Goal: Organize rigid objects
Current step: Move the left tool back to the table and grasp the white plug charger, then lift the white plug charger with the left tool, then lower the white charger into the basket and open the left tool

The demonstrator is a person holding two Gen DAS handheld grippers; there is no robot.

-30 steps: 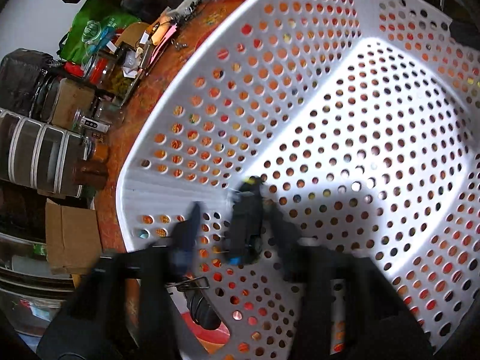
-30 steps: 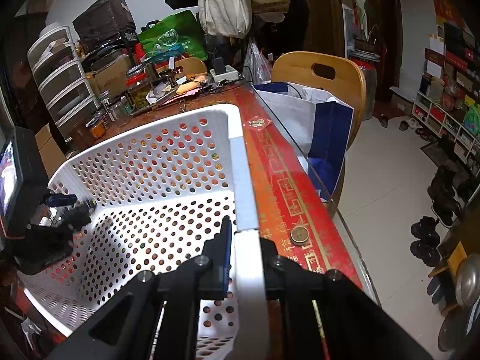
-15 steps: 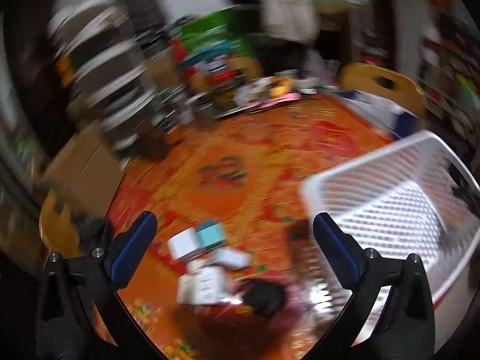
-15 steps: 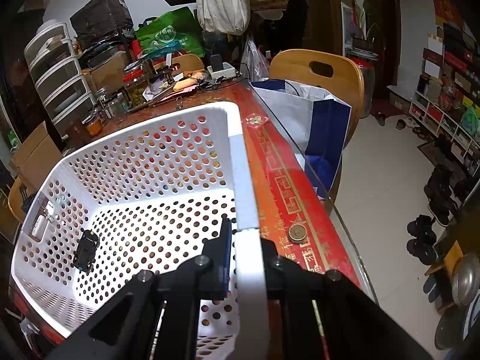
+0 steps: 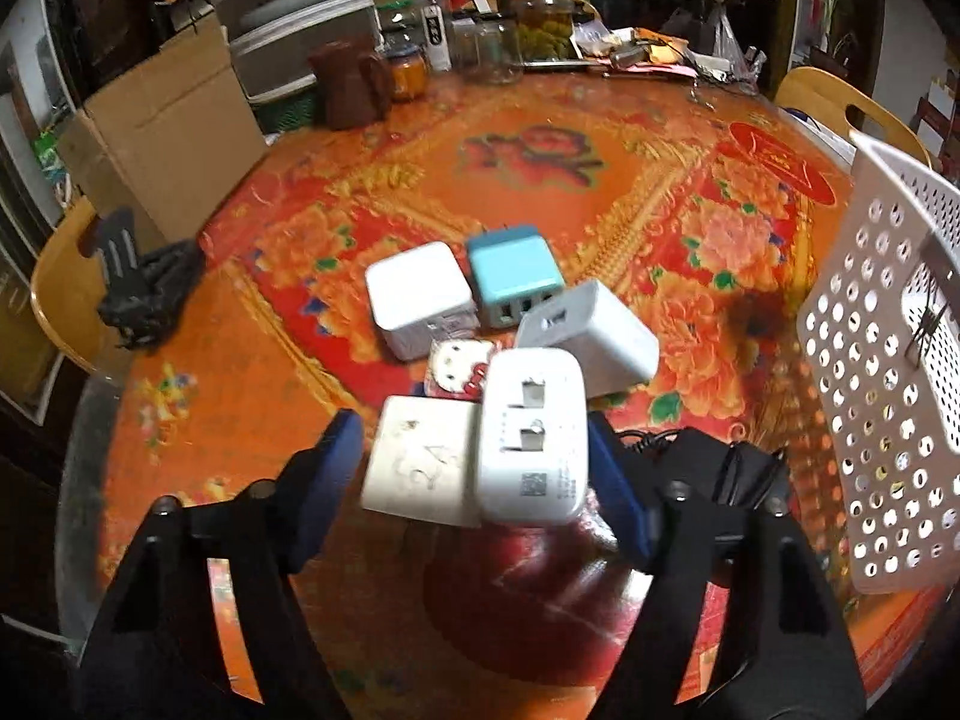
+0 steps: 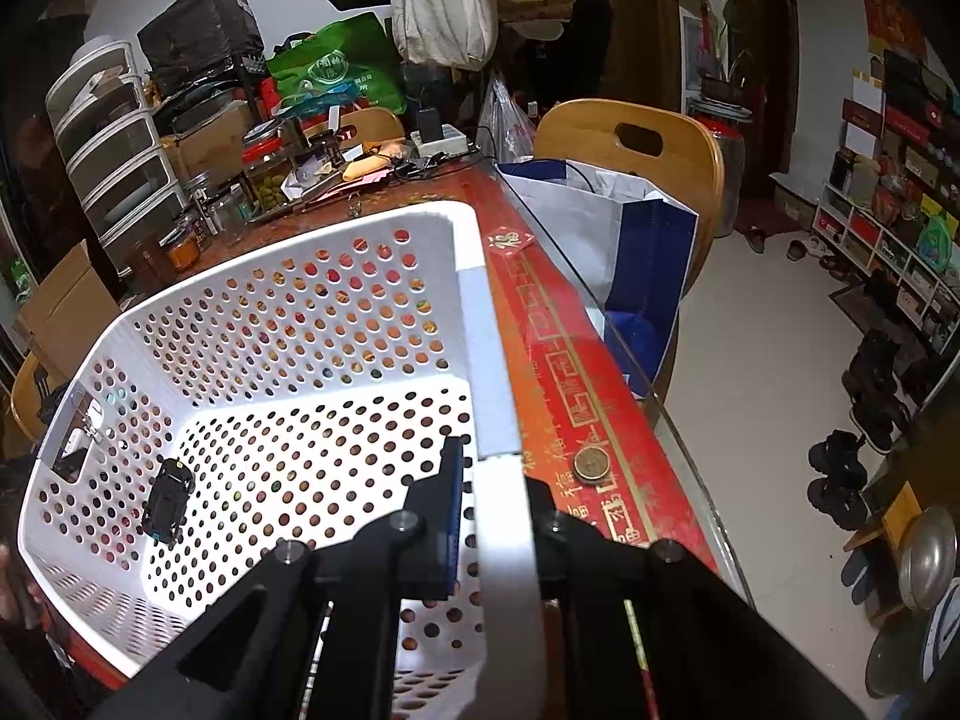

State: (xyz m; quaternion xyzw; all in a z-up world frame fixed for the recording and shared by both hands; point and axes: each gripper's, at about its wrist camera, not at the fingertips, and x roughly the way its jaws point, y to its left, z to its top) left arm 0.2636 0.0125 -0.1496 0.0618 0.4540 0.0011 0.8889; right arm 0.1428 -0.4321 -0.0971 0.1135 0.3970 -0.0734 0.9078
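Several chargers lie on the orange table: a white plug adapter (image 5: pixel 533 438), a flat white adapter (image 5: pixel 420 462), a white cube (image 5: pixel 417 297), a teal charger (image 5: pixel 516 276) and a white USB charger (image 5: pixel 591 333). My left gripper (image 5: pixel 474 468) is open, its fingers either side of the two nearest adapters. My right gripper (image 6: pixel 492 498) is shut on the white basket's rim (image 6: pixel 498 420). A small black object (image 6: pixel 168 498) lies in the basket. The basket's wall shows at the right of the left wrist view (image 5: pixel 888 360).
A Hello Kitty item (image 5: pixel 459 366) lies among the chargers. Black cables (image 5: pixel 744 468) lie by the basket. Jars (image 5: pixel 543 24), a brown jug (image 5: pixel 351 84), a cardboard box (image 5: pixel 162 126) and drawers (image 5: pixel 282 18) crowd the far edge. A coin (image 6: pixel 591 465) and a chair (image 6: pixel 630 156) are right of the basket.
My left gripper let go of the black object in the basket, swung out to the left, and now sits open over the chargers. The right gripper has held the rim throughout.
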